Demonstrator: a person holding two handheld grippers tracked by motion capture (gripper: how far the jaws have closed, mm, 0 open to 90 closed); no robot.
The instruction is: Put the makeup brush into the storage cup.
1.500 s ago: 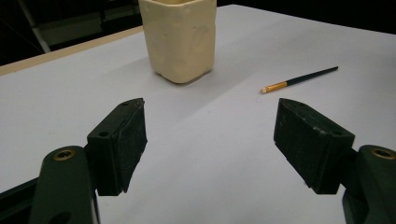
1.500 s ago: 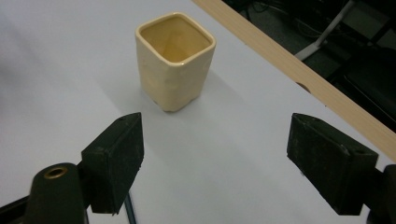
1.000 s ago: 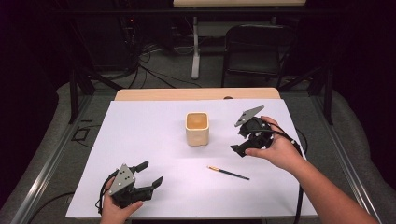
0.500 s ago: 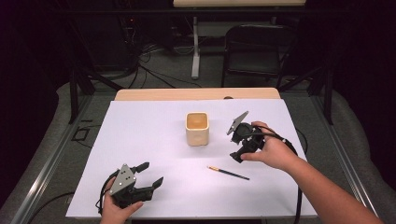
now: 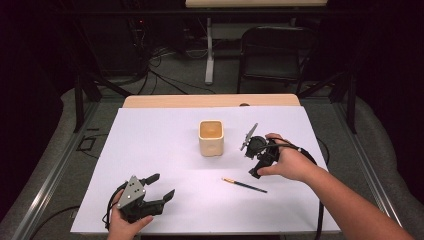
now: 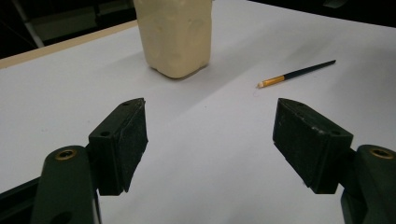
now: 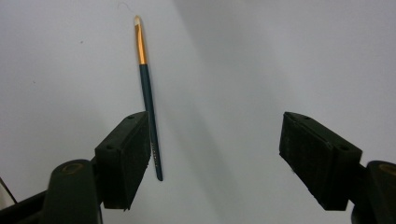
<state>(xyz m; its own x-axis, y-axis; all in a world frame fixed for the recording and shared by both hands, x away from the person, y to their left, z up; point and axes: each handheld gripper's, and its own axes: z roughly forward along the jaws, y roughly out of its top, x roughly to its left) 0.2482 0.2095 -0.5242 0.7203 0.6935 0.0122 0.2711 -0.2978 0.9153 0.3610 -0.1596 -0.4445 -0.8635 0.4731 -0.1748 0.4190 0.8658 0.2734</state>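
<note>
a person sits at a counter (image 5: 150, 135) covered in white, a two-jaw gripper in each hand. since a second ago the right gripper (image 5: 255, 172) has tipped over and sunk from beside the cream cup (image 5: 210, 137) toward a thin paintbrush (image 5: 244, 185), and it now hangs just above the counter at about 2 o'clock from the brush. the brush lies flat at about 5 o'clock from the cup, well apart from it, its orange band and pale tip toward 10 o'clock.

in the right gripper view the jaws stand wide apart with nothing between the pads; the dark handle of the paintbrush (image 7: 148, 100) runs just beside the left jaw, outside the gap rather than centred in it. the jaws have narrowed slightly over the last second.

the left gripper (image 5: 159, 193) rests unmoved at the near left corner, jaws wide open and empty.

this looks like the approach to picking up the brush; the gripper probably needs to shift sideways to straddle the handle before closing.
</note>
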